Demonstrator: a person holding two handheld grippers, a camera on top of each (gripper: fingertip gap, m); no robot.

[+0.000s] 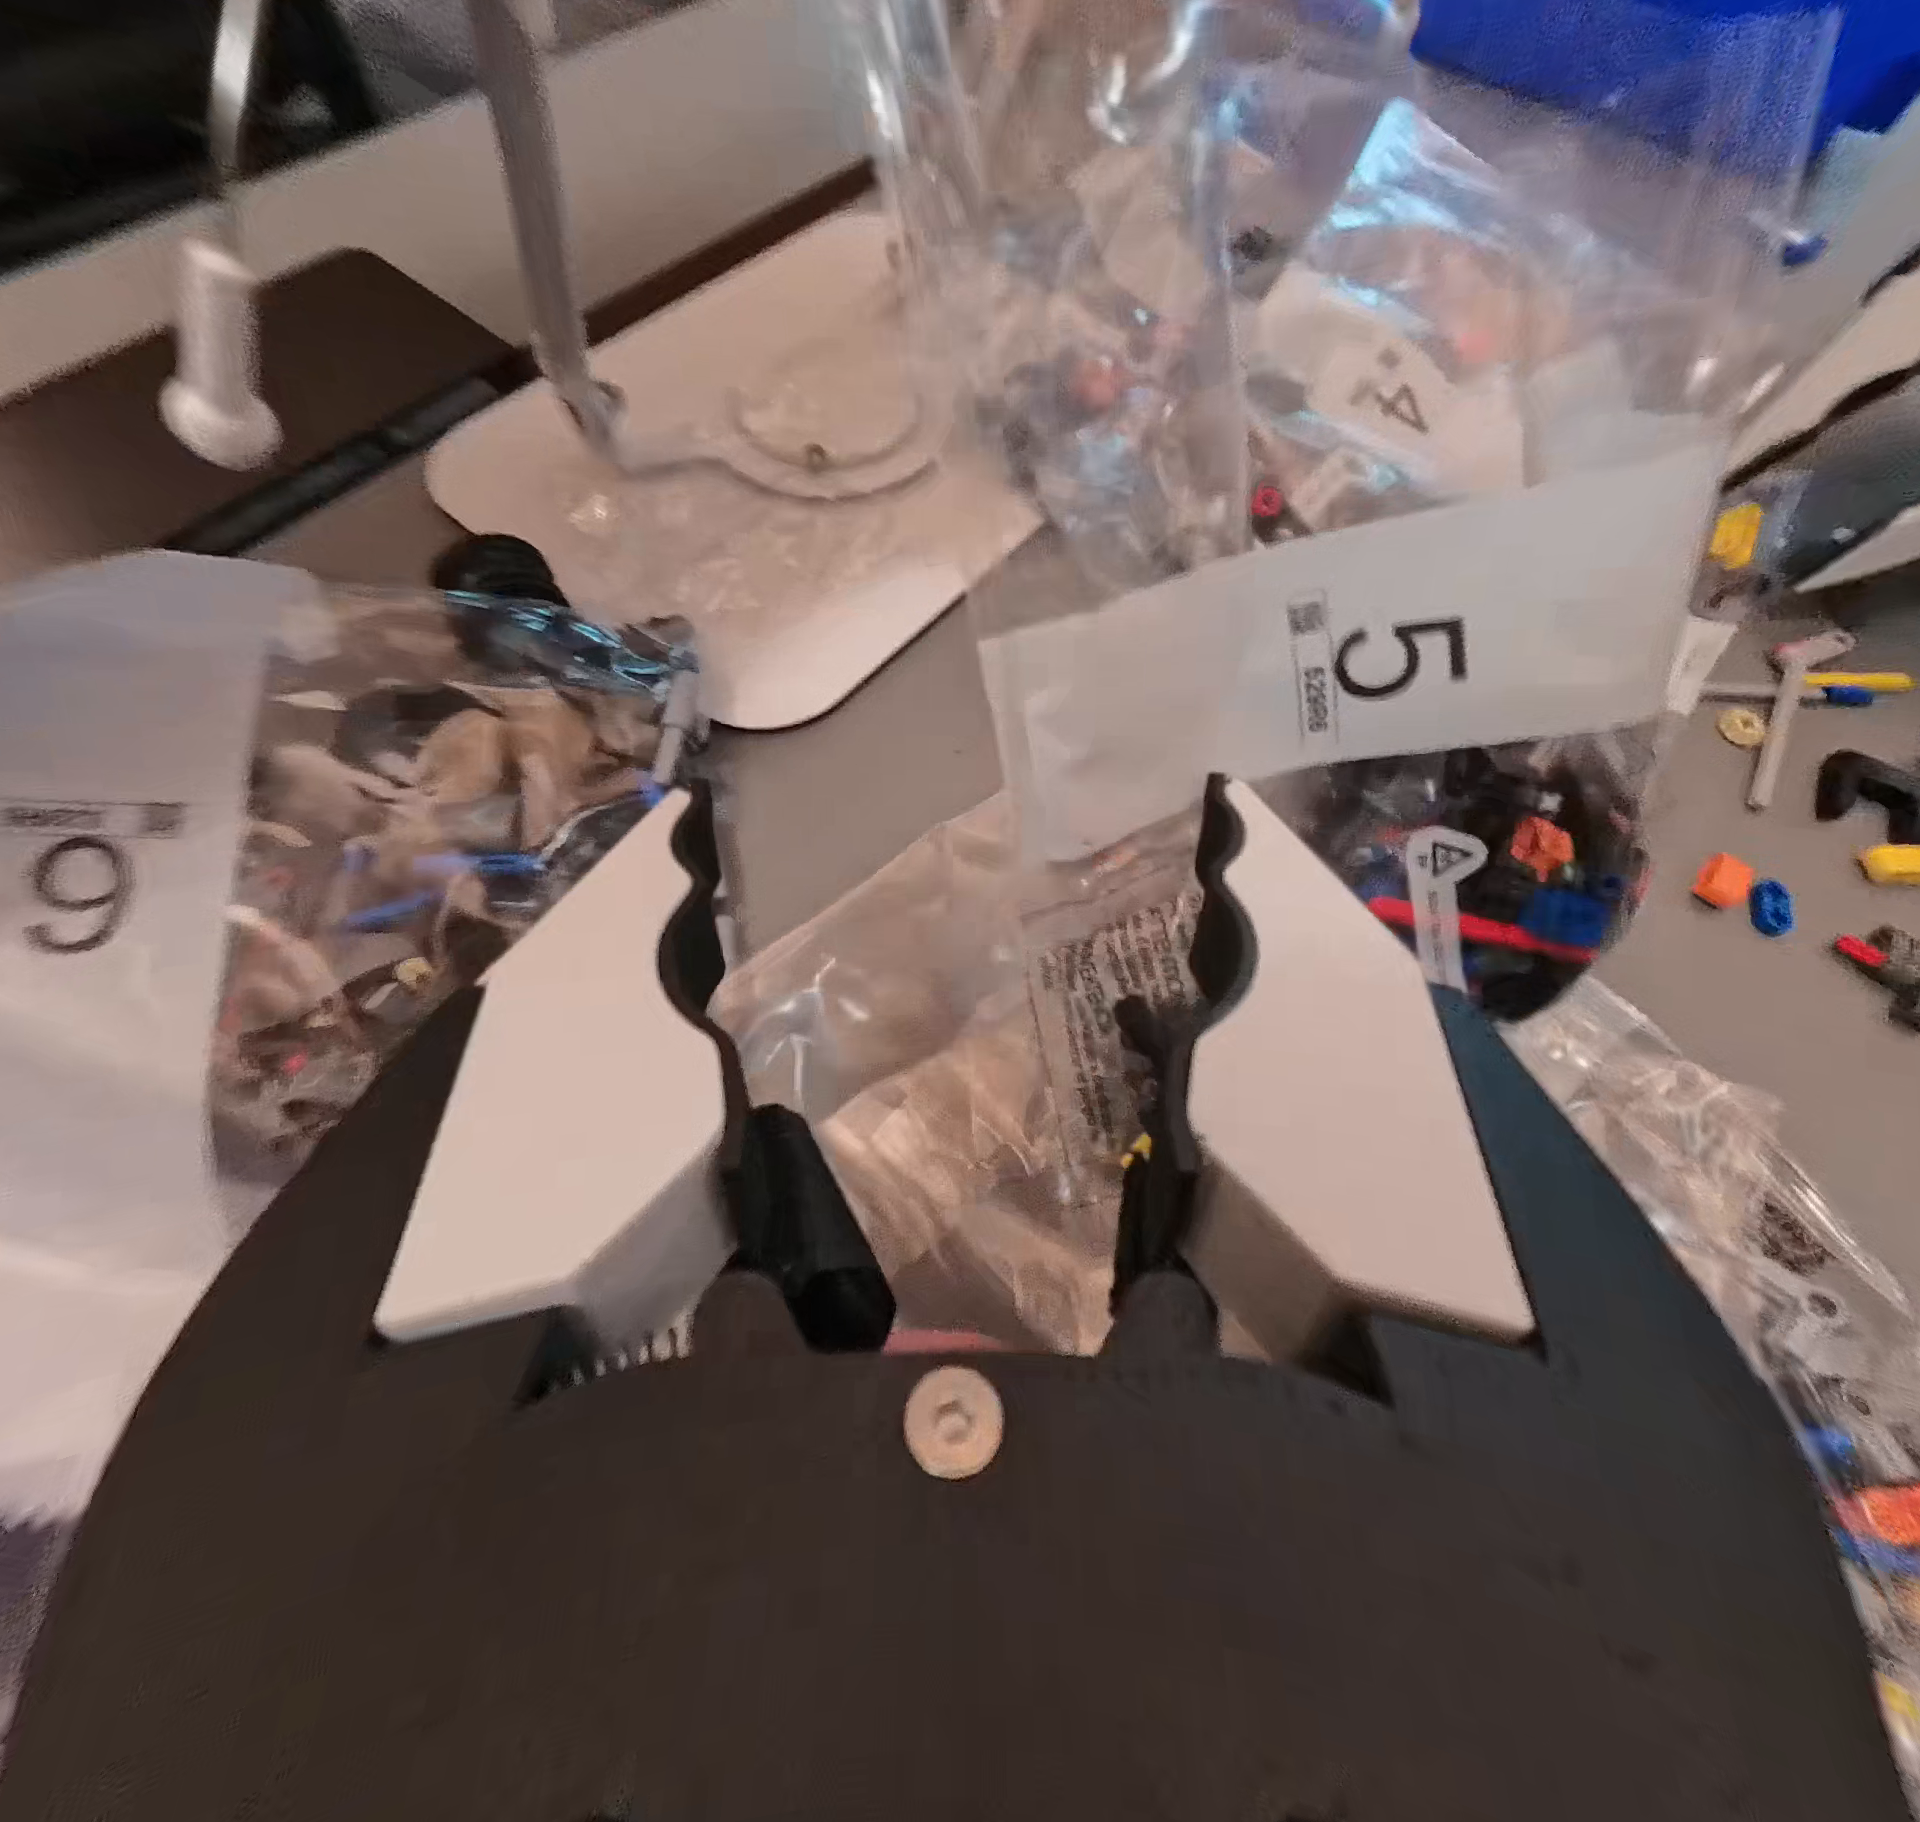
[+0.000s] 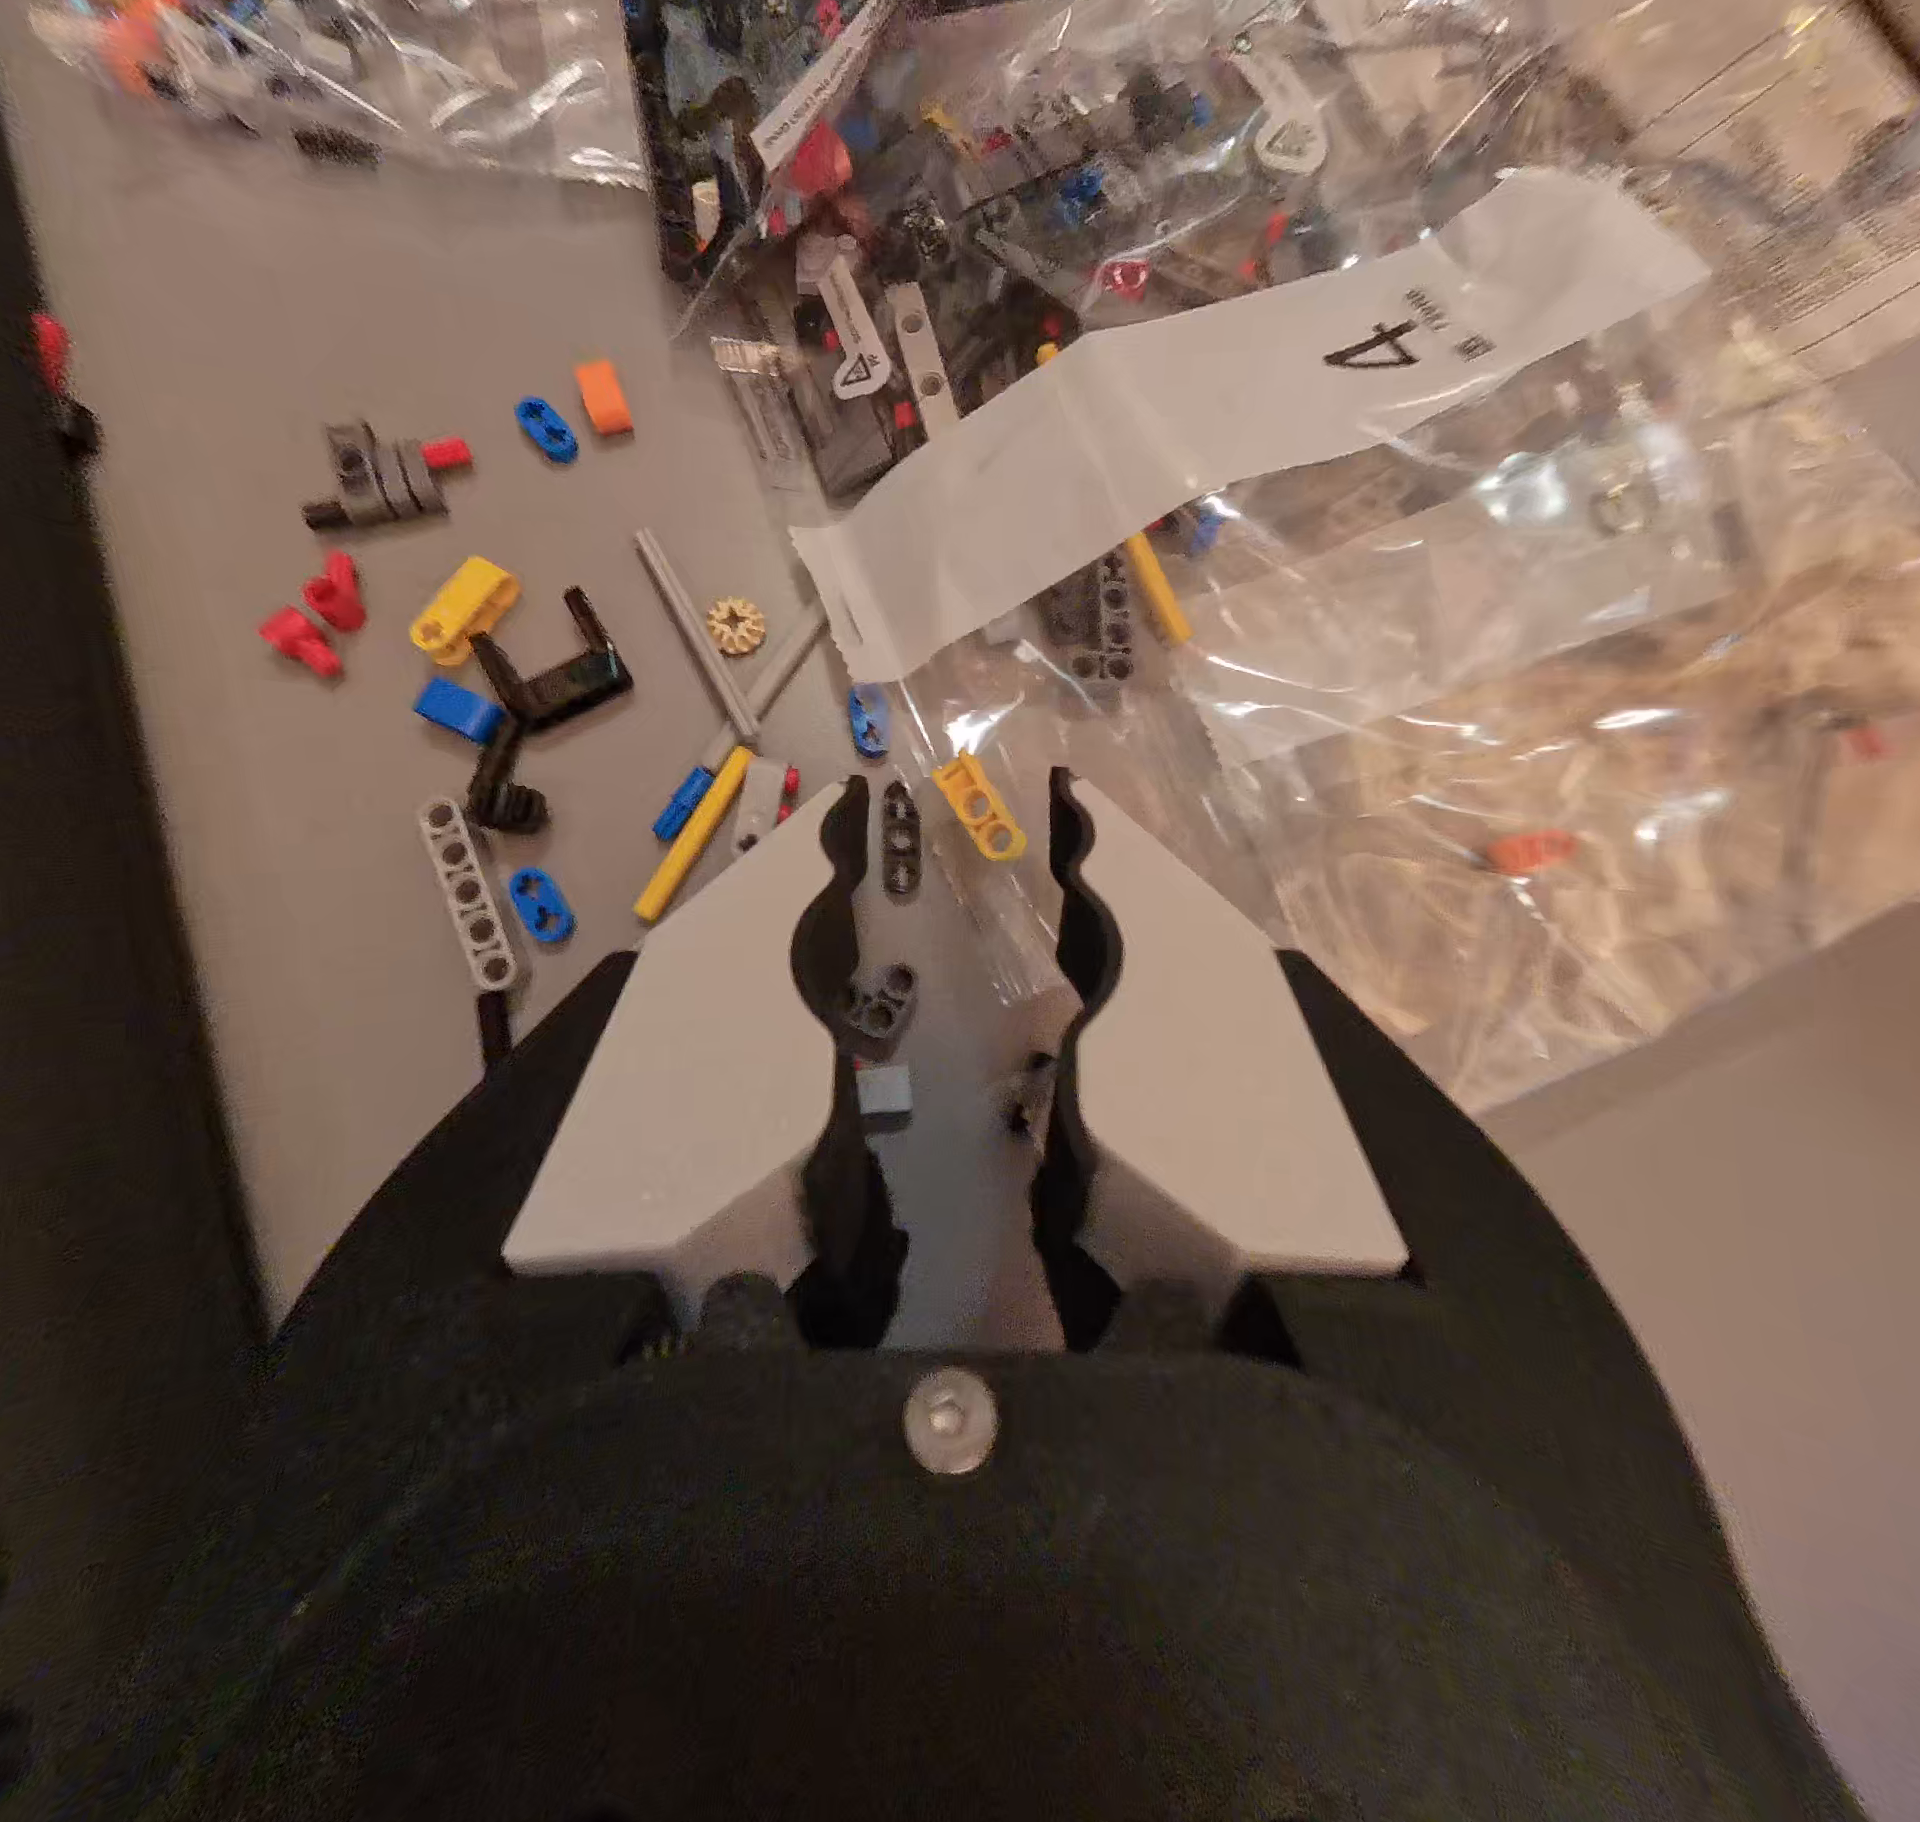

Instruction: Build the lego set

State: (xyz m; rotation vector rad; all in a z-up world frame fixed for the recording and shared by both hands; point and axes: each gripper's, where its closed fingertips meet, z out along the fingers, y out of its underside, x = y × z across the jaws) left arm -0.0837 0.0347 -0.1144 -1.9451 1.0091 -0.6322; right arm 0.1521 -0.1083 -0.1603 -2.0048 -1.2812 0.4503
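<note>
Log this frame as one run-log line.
stage: sorting, no build yet | left claw: open over parts bags, empty | right claw: open over loose pieces on grey table, empty

Clear plastic parts bags [image 1: 1340, 692] crowd the grey table [image 1: 862, 764] ahead of the left gripper [image 1: 956, 806], leaving only a narrow bare strip between them. Before the right gripper [image 2: 956, 785], loose small pieces [image 2: 468, 619] litter the left (bare gaps between them), while a large bag [image 2: 1455, 546] blocks the right.
</note>
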